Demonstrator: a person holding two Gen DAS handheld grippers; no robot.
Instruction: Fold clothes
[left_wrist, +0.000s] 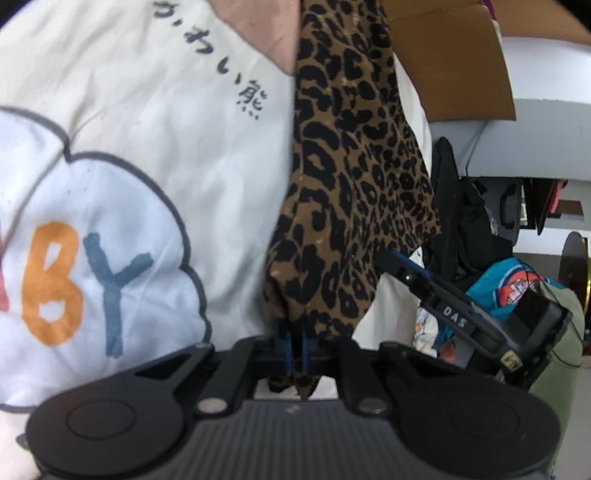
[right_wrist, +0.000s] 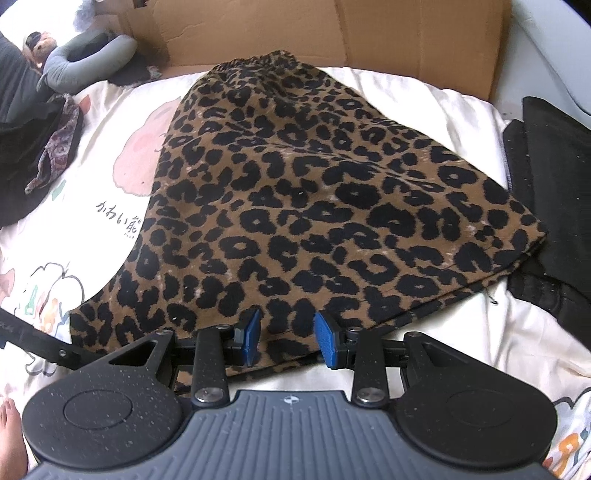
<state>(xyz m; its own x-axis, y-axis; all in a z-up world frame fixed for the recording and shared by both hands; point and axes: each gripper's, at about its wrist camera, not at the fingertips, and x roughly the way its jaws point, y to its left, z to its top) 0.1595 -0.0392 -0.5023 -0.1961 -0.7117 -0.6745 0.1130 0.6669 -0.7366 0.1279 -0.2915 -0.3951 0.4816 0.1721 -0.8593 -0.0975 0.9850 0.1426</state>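
Cream cartoon-print bedsheet (right_wrist: 424, 110), cardboard sheet (right_wrist: 332, 33) at far edge, black garment (right_wrist: 546, 177) at right. Leopard-print skirt (right_wrist: 295, 206): spread on sheet, near hem lying between the parted blue pads (right_wrist: 328, 341) of right gripper (right_wrist: 286, 338). Left gripper (left_wrist: 295, 354): clenched on the skirt's near-left corner, fabric stretching away from it.

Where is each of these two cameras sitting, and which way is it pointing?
Left wrist: on the left claw, looking along its blue fingers shut on the leopard cloth; the right claw shows alongside.
Right wrist: on the right claw, open, facing across the leopard cloth toward the cardboard; a bare foot shows at the lower left.
Both share the cloth, cardboard and printed sheet.
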